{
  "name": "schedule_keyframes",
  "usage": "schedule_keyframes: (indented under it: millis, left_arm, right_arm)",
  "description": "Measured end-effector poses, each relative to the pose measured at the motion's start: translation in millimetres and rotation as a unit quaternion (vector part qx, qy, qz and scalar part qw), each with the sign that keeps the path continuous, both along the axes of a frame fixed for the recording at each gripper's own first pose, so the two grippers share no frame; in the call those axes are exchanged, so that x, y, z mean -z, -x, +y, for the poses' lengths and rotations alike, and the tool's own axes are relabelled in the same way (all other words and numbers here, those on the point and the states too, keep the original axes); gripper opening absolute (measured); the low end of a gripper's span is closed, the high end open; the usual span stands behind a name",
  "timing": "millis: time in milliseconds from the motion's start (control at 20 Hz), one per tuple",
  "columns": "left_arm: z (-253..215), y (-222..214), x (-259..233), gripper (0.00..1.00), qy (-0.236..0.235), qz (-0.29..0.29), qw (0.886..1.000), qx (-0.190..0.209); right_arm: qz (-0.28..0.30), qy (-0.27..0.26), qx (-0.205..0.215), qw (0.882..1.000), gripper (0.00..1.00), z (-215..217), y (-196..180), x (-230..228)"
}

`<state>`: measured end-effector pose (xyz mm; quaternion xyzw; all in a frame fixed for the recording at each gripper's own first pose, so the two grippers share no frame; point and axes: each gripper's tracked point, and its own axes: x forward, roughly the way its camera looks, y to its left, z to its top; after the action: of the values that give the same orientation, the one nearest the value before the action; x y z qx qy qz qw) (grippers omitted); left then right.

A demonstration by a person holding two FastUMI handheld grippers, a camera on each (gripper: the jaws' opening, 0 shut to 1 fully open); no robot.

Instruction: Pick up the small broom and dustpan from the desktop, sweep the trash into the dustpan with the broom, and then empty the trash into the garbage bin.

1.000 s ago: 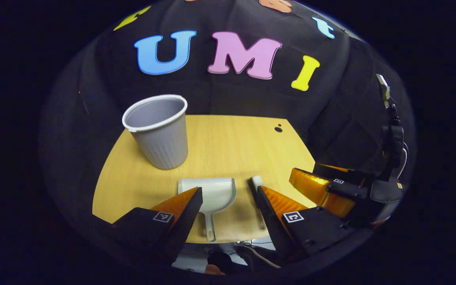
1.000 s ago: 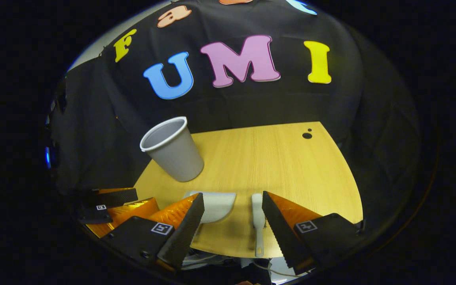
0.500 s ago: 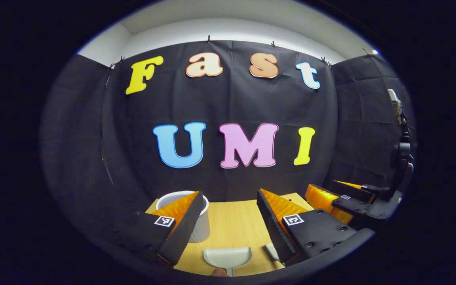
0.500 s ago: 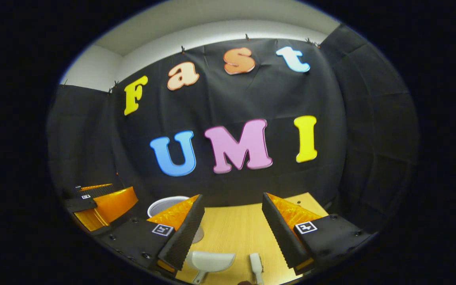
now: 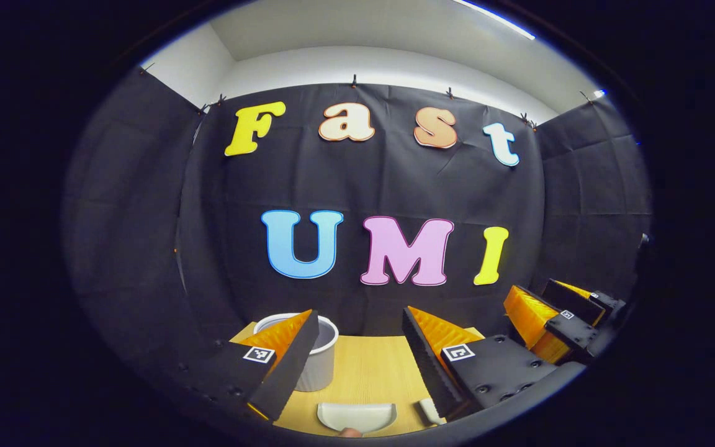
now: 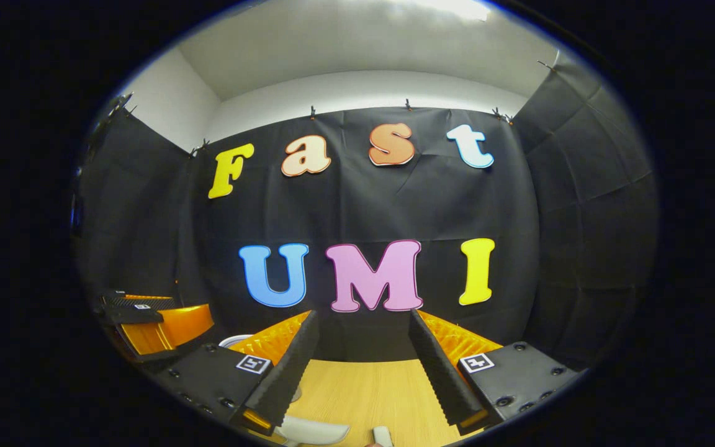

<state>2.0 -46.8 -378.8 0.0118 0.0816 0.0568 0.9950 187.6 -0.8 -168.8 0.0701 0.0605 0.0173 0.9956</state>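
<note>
My left gripper [image 5: 359, 315] is open, raised above the near end of the wooden table [image 5: 364, 372], with nothing between its fingers. Below it lie the white dustpan [image 5: 357, 416] and, to its right, the head of the small white broom [image 5: 427, 410]. A grey garbage bin [image 5: 326, 366] stands at the table's left, partly behind one finger. My right gripper [image 6: 364, 315] is also open and holds nothing. It looks mostly at the wall, with the dustpan [image 6: 315, 429], the broom tip [image 6: 382, 436] and the bin rim [image 6: 236, 340] low in the right gripper view.
The right gripper [image 5: 534, 295] hangs at the right in the left gripper view. At the left of the right gripper view, the left gripper [image 6: 177, 307] shows. Black cloth walls close in the booth behind and beside the table [image 6: 364, 391].
Both grippers have tilted up from looking down at the table toward the wall. The bin, dustpan and broom slid to the bottom of both views. Both jaws stayed open.
</note>
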Motion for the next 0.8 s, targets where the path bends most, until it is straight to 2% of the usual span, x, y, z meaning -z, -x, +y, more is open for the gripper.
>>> schedule_keyframes:
  millis: [350, 600, 800]
  left_arm:
    - [-1.9, 8.5, -2.9, 0.80, -0.019, -0.011, 1.000, -0.002]
    - [-2.2, 21.1, -1.2, 0.80, -0.002, -0.035, 0.999, 0.003]
    - [-3.7, 20.7, 11.3, 0.80, 0.010, -0.022, 1.000, 0.013]
  right_arm:
    - [0.003, 0.000, -0.023, 1.000, 0.94, 13.2, 7.2, 2.0]
    - [0.004, 0.031, -0.023, 0.999, 0.95, 14.3, 15.0, 3.6]
    - [0.029, 0.034, -0.012, 0.999, 0.94, 9.7, 23.7, 11.4]
